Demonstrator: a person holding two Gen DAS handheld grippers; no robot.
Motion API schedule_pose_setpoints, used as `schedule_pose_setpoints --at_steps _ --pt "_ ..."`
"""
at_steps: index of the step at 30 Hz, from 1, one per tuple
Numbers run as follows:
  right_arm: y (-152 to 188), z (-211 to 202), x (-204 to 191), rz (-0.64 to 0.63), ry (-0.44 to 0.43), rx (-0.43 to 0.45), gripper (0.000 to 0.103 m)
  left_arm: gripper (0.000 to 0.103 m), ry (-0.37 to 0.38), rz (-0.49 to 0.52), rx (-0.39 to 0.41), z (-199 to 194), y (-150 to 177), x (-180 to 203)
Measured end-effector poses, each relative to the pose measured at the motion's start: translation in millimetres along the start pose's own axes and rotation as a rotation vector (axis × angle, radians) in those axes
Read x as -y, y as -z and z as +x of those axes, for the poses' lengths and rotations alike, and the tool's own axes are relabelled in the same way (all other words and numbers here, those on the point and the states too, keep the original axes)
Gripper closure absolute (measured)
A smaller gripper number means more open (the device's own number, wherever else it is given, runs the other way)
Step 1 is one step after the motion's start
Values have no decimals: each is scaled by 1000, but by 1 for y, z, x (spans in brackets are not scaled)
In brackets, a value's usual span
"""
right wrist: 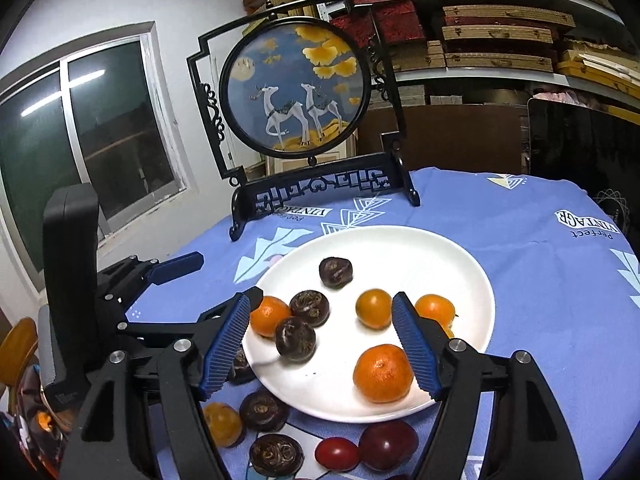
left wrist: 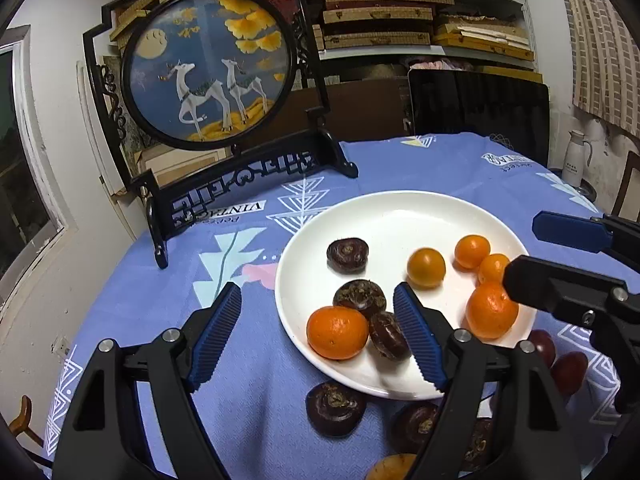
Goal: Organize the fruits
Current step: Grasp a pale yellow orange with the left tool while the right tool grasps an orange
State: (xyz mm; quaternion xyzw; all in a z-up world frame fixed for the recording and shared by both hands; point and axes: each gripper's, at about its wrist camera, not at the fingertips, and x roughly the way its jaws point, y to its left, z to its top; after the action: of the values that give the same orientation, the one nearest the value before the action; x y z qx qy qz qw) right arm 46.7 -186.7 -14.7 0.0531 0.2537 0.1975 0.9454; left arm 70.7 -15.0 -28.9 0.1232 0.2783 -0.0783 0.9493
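Both the left gripper (left wrist: 318, 334) and right gripper (right wrist: 322, 346) stand spread and empty over the white plate (right wrist: 460, 264), fruit lying on it between their fingers.

A round desk (right wrist: 540, 280) under a blue patterned cloth carries a black-framed round screen (right wrist: 296, 88) painted with 2 white deer. Behind stand white shelves (left wrist: 420, 12) stacked with flat boxes, a dark chair back (left wrist: 480, 108). A dark window (right wrist: 80, 136) in the white wall reflects a strip light.
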Motion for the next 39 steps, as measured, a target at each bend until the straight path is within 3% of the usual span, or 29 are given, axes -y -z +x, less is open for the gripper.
schedule_pose_setpoints --at_steps 4,19,23,27,32,37,39 --pt "2 1 2 9 10 -5 25 26 6 1 -8 1 1 1" --pt "2 5 1 5 8 -20 25 23 19 -14 -18 2 2 -2" --pt "10 -4 -1 5 3 -44 25 23 81 -63 -31 -7 10 -14" --pt "32 -29 6 -54 31 -106 25 18 204 -43 -109 -23 41 -17" --pt "67 -66 25 -109 126 -203 20 17 256 23 -193 -27 69 -5" --pt "93 -81 26 -120 137 -251 20 17 286 85 -241 -19 77 18" --pt "99 -80 15 -136 107 -265 20 31 307 102 -259 -14 78 25"
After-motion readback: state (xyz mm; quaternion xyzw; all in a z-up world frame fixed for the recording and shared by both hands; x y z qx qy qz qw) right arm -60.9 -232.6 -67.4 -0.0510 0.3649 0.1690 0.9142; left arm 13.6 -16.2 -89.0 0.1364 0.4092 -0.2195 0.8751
